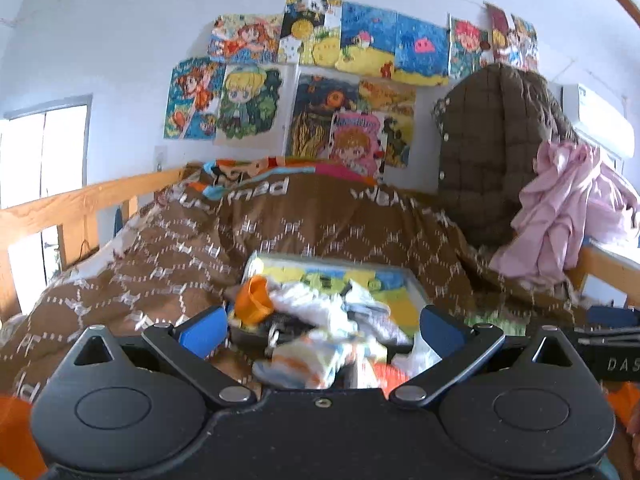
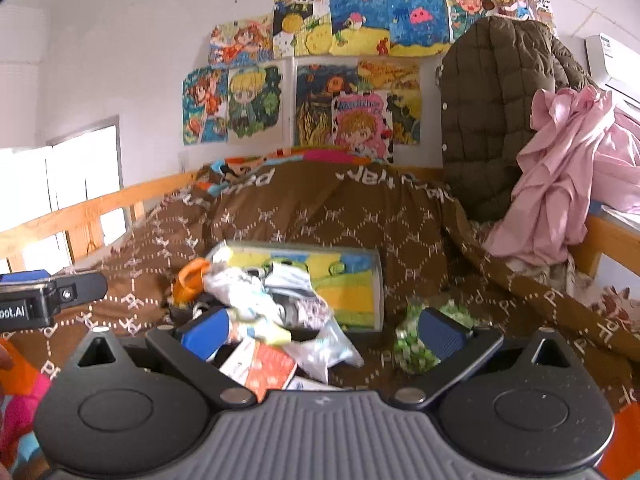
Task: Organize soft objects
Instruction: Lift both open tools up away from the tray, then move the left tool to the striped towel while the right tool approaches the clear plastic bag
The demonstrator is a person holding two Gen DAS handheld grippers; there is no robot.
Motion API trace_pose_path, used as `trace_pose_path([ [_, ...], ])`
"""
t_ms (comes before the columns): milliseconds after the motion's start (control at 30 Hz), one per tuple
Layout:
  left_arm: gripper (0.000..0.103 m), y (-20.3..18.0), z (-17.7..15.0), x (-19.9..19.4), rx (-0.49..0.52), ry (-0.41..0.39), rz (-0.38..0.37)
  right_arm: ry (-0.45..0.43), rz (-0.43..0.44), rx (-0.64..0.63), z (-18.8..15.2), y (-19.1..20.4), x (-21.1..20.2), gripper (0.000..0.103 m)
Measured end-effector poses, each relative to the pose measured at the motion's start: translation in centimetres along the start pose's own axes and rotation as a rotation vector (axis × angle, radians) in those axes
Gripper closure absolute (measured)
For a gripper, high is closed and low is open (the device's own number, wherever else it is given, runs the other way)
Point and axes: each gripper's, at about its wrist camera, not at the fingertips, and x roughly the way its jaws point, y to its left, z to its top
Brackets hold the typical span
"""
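Brown patterned quilt (image 2: 320, 216) bearing heap of soft items (image 2: 264, 308), lying between and ahead of right gripper (image 2: 322, 330) jaws; left gripper (image 1: 322, 326) likewise hovering; both standing wide apart, empty; risk: closing now snagging several pieces, loose heap scattering.

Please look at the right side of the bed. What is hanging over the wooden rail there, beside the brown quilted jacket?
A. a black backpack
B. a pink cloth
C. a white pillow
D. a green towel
B: a crumpled pink cloth hangs over the wooden rail on the right, just beside the brown quilted jacket; the left wrist view shows the same pink cloth.
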Motion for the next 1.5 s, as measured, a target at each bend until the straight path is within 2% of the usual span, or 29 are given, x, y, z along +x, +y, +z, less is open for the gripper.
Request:
trace_pose_path([
  [200,0.001,-0.3,-1.4,-0.3,0.068,0.085,0.012,0.074,-0.004,-0.002,-0.8,0.3,0.1,0.0],
  [400,0.001,-0.3,-2.2,0.5,0.084,0.172,0.03,0.172,-0.014,-0.063,-1.6,1.5,1.6,0.0],
  [700,0.001,0.8,-2.9,2.4,0.053,0.249,0.108,0.209,0.019,-0.145,-2.5,3.2,2.8,0.0],
  [1233,0.001,1.7,-3.2,4.2,0.015,0.285,0.167,0.24,0.063,-0.187,-2.8,4.1,4.3,0.0],
  [1500,0.001,3.1,-3.3,5.6,-0.054,0.301,0.2,0.239,0.078,-0.181,-2.8,4.2,6.0,0.0],
])
